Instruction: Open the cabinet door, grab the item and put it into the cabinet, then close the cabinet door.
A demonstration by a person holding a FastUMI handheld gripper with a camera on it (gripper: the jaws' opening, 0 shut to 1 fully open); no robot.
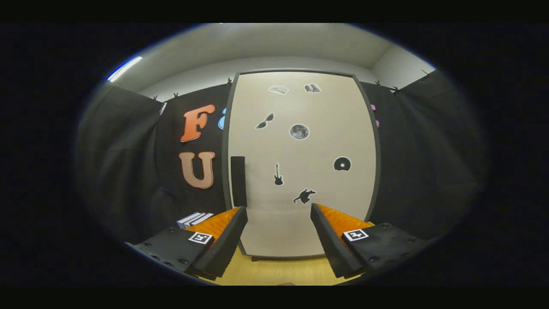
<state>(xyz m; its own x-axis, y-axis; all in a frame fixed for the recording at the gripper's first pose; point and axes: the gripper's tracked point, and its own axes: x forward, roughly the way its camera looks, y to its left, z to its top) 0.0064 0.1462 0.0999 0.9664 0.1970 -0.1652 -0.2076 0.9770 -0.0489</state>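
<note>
A tall cream cabinet door [300, 146] with a dark frame stands straight ahead, beyond my fingers, and it is closed. Small black-and-white stickers dot its face. A dark vertical handle [238, 181] sits on the door's left side, just above my left fingertip. My gripper [279, 210] is open, its fingers spread wide with nothing between them, a short way in front of the door's lower part. A few white book-like items [194, 219] lie left of the cabinet, behind my left finger.
The cabinet stands on a light wooden tabletop [279, 271] that runs under my fingers. Black cloth walls [420, 163] close in on both sides of the cabinet. A pale ceiling with a light strip [124, 68] is above.
</note>
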